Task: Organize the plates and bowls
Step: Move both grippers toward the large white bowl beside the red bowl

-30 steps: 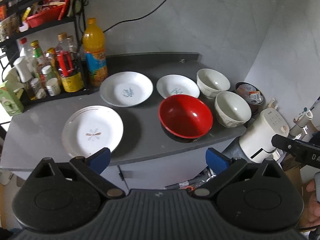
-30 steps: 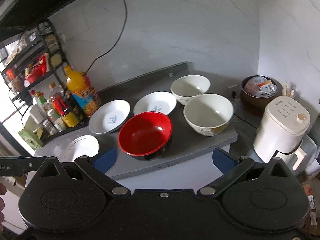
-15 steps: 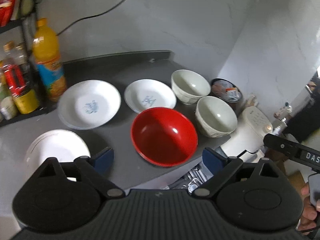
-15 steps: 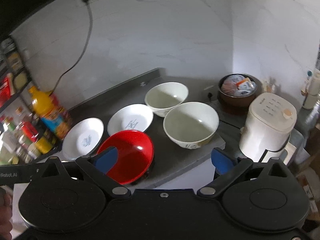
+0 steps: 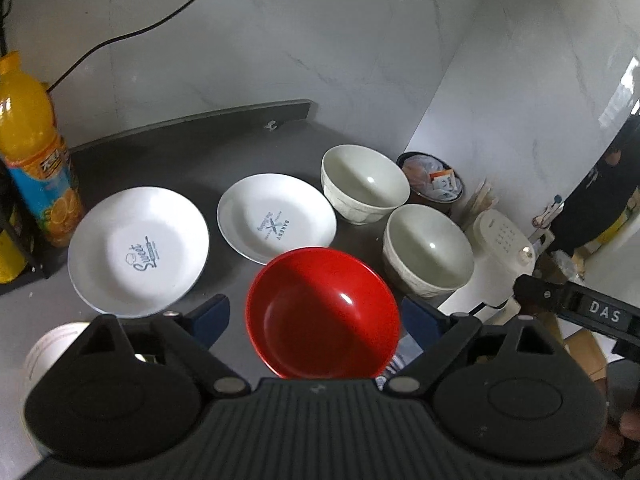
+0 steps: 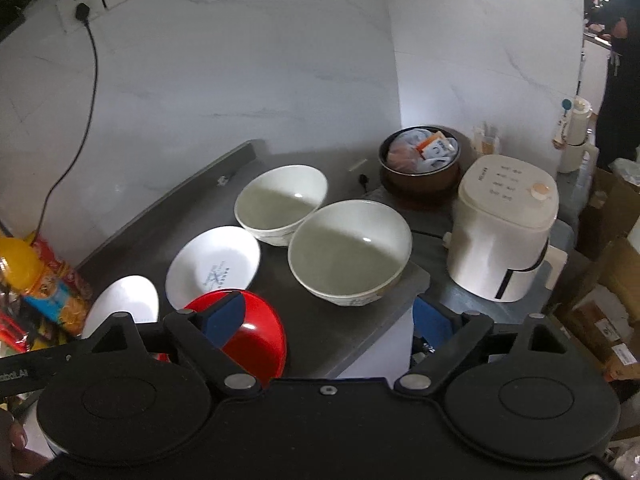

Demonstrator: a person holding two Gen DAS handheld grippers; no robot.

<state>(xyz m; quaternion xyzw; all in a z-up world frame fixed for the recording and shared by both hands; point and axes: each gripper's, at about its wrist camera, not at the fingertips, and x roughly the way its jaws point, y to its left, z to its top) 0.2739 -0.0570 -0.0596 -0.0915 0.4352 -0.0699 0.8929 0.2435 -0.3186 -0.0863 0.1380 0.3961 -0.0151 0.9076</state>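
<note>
We see the left gripper (image 5: 316, 314) with its blue-tipped jaws spread wide and empty above a glossy red bowl (image 5: 323, 312) near the front edge of the matte dark grey counter (image 5: 224, 160), and the right gripper (image 6: 330, 314) likewise spread, holding nothing, before a deep cream ceramic bowl (image 6: 350, 250). Behind it we find a second cream bowl (image 6: 280, 202) just beside, two shallow round white plates (image 5: 277, 222) (image 5: 138, 250) with blue lettering, and a smooth white appliance (image 6: 506, 230) off the counter's right end.
</note>
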